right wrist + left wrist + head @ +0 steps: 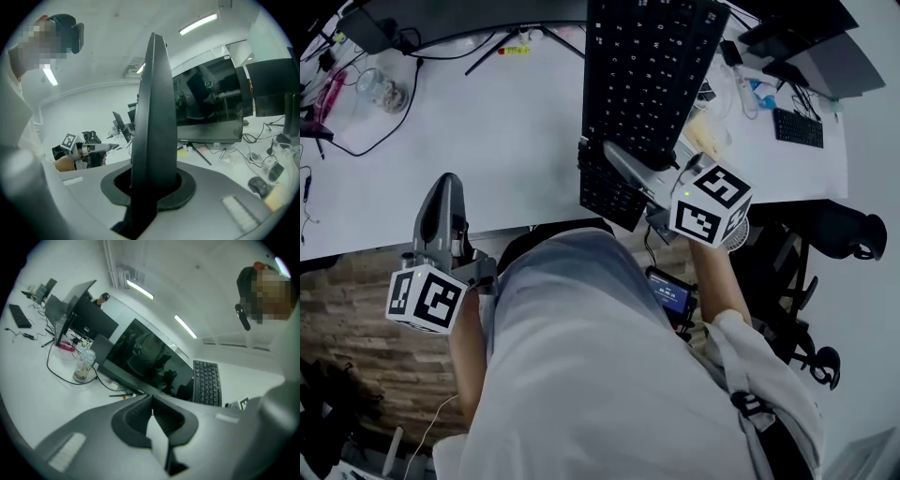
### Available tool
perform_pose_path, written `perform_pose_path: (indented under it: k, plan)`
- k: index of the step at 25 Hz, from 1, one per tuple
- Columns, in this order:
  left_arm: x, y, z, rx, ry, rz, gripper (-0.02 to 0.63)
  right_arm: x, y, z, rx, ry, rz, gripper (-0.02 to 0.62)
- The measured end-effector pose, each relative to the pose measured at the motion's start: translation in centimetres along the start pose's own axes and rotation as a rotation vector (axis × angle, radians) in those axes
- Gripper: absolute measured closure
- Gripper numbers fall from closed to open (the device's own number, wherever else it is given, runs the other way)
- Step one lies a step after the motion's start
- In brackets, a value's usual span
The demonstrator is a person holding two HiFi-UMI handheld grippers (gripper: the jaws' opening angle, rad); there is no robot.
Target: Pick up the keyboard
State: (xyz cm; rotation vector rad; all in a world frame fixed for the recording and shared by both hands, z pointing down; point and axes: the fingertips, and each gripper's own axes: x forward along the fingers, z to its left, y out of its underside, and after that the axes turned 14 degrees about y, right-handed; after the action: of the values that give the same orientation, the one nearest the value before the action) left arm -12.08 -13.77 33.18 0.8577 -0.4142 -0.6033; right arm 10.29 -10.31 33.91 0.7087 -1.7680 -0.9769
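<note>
Now right gripper (pixel 630 169) clamps keyboard (pixel 649 66); left gripper (pixel 443 187) jaws together.

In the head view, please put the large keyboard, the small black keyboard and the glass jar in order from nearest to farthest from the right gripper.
1. large keyboard, gripped in the jaws of the right gripper.
2. small black keyboard, on the right side of the desk.
3. glass jar, far left on the desk.

Cool, even light from ceiling strip lights (pixel 139 289) keeps the white worktop (pixel 487 122) bright, with faint shadows. Both gripper views bulge fisheye-style with black corners. The monitor (pixel 211 103) shows reflections, and the close keyboard (pixel 152 117) looks soft.
</note>
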Motion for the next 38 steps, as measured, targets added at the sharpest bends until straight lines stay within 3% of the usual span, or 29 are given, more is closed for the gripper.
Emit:
perform_pose_path:
  k: [9,12,15,20,24,30,38]
  plan:
    - [-2.5,-1.6,1.0,0.087,-0.049,-0.072,0.606,-2.6,-0.6,0.6,0.040,0.049,-0.154,0.522]
    - [-3.2,-2.5,0.0,0.132,-0.053,-0.124,0.606,-4.0,-0.7,0.3,0.060,0.054,-0.198,0.522]
    - [-3.2,-3.0,-0.5,0.179,-0.055,-0.118,0.606,-4.7,-1.0,0.1,0.079,0.071,-0.242,0.522]
    - [-3.2,-4.8,-1.6,0.262,-0.030,-0.171,0.606,-5.0,-1.8,0.2,0.047,0.111,-0.288,0.522]
    - [-2.3,-4.8,-1.9,0.329,-0.047,-0.115,0.606,-5.3,-2.2,0.3,0.040,0.133,-0.320,0.522]
    - [-1.6,-3.8,-1.2,0.276,-0.037,-0.078,0.606,-5.0,-2.5,0.3,0.046,0.141,-0.321,0.523]
    - [-1.5,-3.2,-1.1,0.271,-0.030,-0.060,0.606,-5.0,-2.6,0.0,0.025,0.157,-0.313,0.523]
